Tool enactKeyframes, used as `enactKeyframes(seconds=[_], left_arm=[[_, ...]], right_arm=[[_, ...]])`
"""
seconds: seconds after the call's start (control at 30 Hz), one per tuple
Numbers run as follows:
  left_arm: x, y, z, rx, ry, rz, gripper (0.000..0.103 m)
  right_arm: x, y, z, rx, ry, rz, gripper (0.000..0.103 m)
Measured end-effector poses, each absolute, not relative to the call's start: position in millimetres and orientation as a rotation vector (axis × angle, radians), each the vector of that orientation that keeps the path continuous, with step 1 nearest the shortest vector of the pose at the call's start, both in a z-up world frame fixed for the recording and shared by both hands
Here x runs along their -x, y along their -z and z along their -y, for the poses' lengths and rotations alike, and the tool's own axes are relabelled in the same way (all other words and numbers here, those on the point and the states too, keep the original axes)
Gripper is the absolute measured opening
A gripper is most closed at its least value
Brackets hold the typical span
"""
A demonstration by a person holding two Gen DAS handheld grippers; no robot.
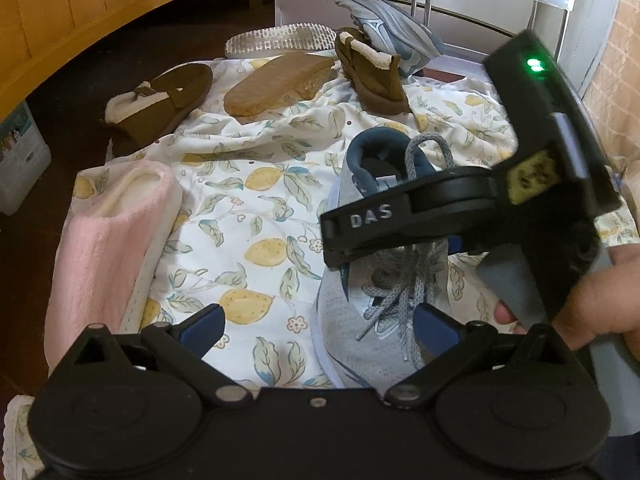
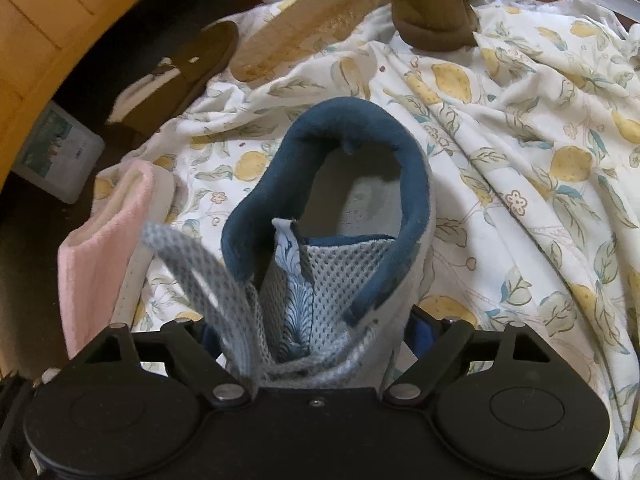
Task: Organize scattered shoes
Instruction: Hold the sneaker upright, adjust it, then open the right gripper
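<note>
Straddling the grey sneaker with spread right tongs, left tongs spread empty, I see shoes unpaired.

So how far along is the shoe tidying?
Little looks done. The right gripper straddles the gray sneaker at its laces, grip unclear. Its mate, three brown slippers and the pink slipper lie scattered on the lemon-print sheet.
</note>
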State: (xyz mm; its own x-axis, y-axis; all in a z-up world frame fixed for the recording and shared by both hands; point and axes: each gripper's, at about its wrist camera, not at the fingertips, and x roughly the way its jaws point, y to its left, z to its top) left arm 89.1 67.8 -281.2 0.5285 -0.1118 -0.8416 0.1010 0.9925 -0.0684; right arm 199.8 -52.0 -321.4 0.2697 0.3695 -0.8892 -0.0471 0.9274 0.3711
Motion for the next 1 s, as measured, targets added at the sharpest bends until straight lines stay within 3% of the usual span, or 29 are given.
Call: enactKeyframes(seconds=[0.2, 1.0], left_arm=[[-88.6, 280.7, -70.8, 0.026, 0.117, -1.005, 0.102], [-86.6, 280.7, -66.0, 0.014, 0.124, -1.002, 0.102]], right_arm=[[-194.7, 320.7, 56.5, -0.308, -0.254, -1.242, 0.084], [-183.8, 321.2, 78.4, -0.320, -0.272, -1.242, 0.084]])
